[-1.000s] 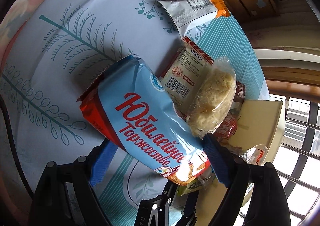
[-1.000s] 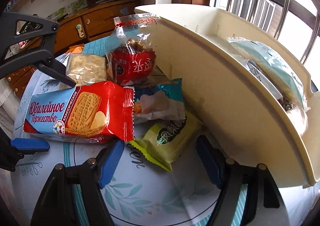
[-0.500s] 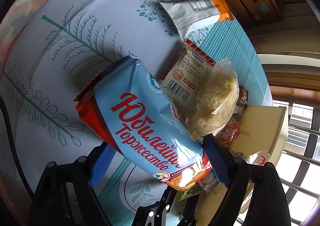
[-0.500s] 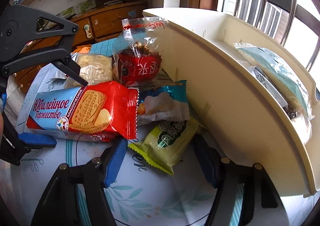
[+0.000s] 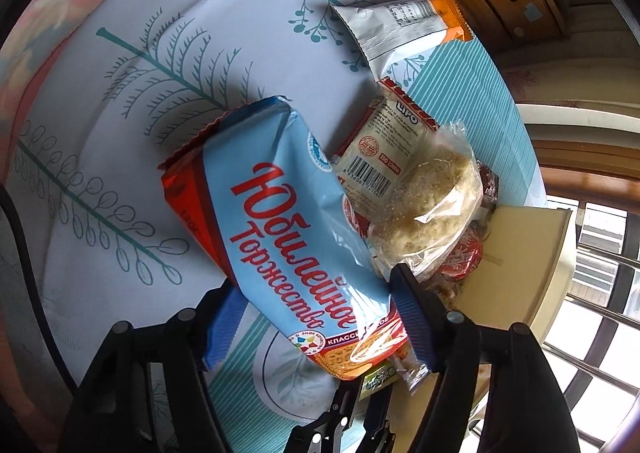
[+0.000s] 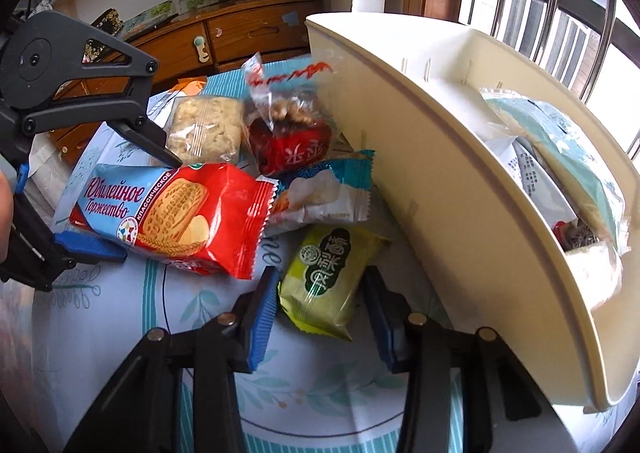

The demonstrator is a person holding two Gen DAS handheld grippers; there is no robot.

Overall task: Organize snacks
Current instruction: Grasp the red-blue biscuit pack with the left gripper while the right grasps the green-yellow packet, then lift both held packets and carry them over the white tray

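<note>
Worktop (image 6: 120, 333) under a pale blue leaf-print cloth. Cream storage bin (image 6: 460, 181), at 3 o'clock in the right wrist view, already holds several packets. Red-and-blue biscuit pack (image 5: 288, 237) lies on the cloth at 9 o'clock of the bin; the left gripper (image 5: 316, 317) straddles it, fingers closing, with the blue pads at its two long edges; contact cannot be confirmed. Clear bag of crumbly cakes (image 6: 206, 129) and red-wrapped snack (image 6: 288, 133) sit at 12 o'clock of the biscuit pack. Teal-and-white packet (image 6: 324, 193) lies beside the bin wall. Yellow-green pastry packet (image 6: 328, 277) lies between the closing fingers of the right gripper (image 6: 322, 305); the pads stand just beside its edges.
</note>
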